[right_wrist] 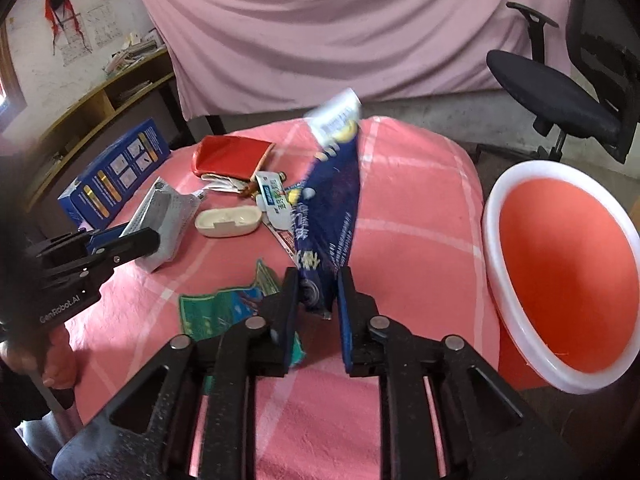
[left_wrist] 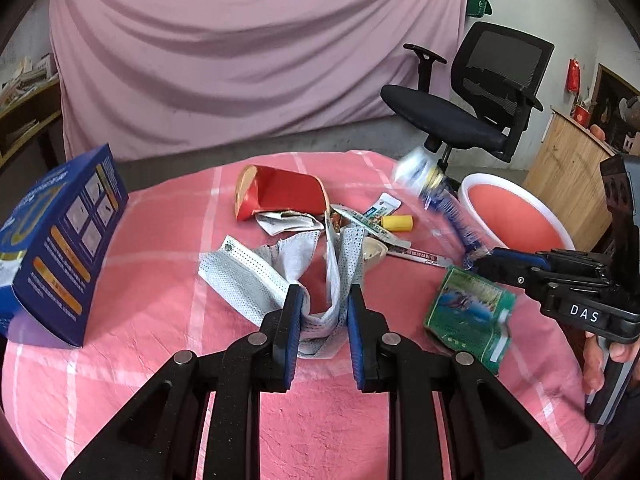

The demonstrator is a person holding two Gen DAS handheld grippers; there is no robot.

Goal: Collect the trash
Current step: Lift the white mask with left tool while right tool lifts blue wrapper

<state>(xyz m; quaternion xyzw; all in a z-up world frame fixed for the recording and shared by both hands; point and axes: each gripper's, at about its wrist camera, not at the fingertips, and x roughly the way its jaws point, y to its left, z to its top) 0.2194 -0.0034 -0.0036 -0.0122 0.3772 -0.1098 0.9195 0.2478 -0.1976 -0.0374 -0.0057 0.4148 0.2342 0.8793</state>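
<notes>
My left gripper [left_wrist: 324, 300] is shut on a pale blue face mask [left_wrist: 248, 276], which drapes from the jaws onto the pink checked cloth [left_wrist: 160, 320]. Seen from the right wrist, the left gripper [right_wrist: 154, 240] holds the mask [right_wrist: 164, 212] at the table's left side. My right gripper [right_wrist: 318, 280] grips the lower end of a dark blue wrapper [right_wrist: 332, 208], which stands up blurred from the jaws. In the left wrist view the right gripper [left_wrist: 486, 262] holds the wrapper [left_wrist: 432, 184] near the orange bin [left_wrist: 516, 216].
On the cloth lie a crushed red cup [right_wrist: 230, 156], a green packet [right_wrist: 216, 312], a cream case [right_wrist: 228, 220], small sachets [right_wrist: 272, 196] and a yellow cap [left_wrist: 396, 223]. A blue box [left_wrist: 60, 248] stands at the left. The white-rimmed bin [right_wrist: 568, 272] sits right of the table, an office chair [left_wrist: 480, 92] behind.
</notes>
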